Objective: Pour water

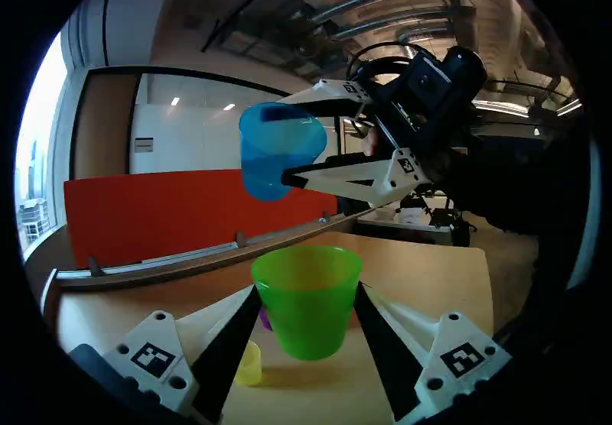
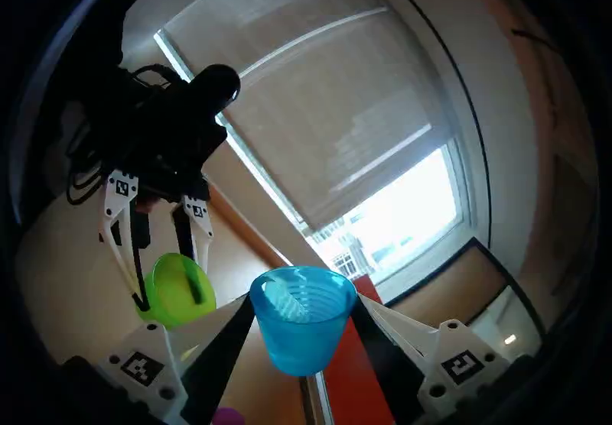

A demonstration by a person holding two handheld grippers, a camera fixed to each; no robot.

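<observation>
Clamped in our left gripper (image 1: 306,291) sits one green cup (image 1: 306,326), low at the bench (image 1: 428,272). The left gripper view shows one yellow cup (image 1: 249,364) beside it. Higher up, our right gripper (image 2: 302,299) squeezes one blue cup (image 2: 298,341), and the right gripper view shows a window (image 2: 398,203) beyond.

Two grippers (image 1: 307,291) (image 2: 302,303); green cup (image 1: 307,299), blue cup (image 1: 279,150), yellow cup (image 1: 249,364), perhaps a fourth (image 1: 265,319).

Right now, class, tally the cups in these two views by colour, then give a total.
Blue cup: 1
Green cup: 1
Yellow cup: 1
Purple cup, mostly hidden, probably a cup: 1
Total: 4
</observation>
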